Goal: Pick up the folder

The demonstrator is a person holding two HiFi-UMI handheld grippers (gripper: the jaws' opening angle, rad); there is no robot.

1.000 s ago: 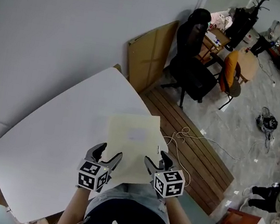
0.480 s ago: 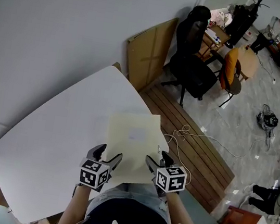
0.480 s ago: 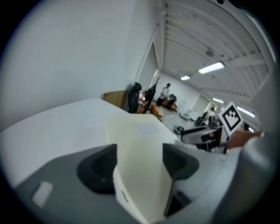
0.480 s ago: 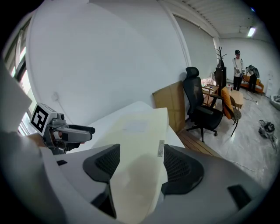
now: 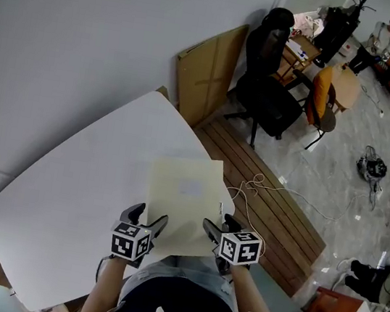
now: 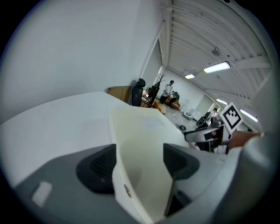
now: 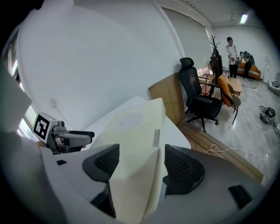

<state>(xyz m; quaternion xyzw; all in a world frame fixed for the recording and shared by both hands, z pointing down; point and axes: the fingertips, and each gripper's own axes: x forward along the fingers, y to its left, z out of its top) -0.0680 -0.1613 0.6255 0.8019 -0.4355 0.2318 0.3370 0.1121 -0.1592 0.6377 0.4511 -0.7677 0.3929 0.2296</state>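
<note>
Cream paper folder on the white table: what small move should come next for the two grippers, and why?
Probably close both jaws on the cream paper folder. The left gripper and right gripper have just been opening their jaws. Each straddles a near corner of the folder without pinching it, while it rests on the white table. Nothing can lift until they grip.

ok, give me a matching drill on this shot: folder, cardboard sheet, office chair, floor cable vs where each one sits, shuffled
1 folder
2 cardboard sheet
3 office chair
4 cable

A leaning on the wall
B loose on the wooden planks
C on the white table
D standing next to the orange chair

Pairs: 1-C, 2-A, 3-D, 4-B
</note>
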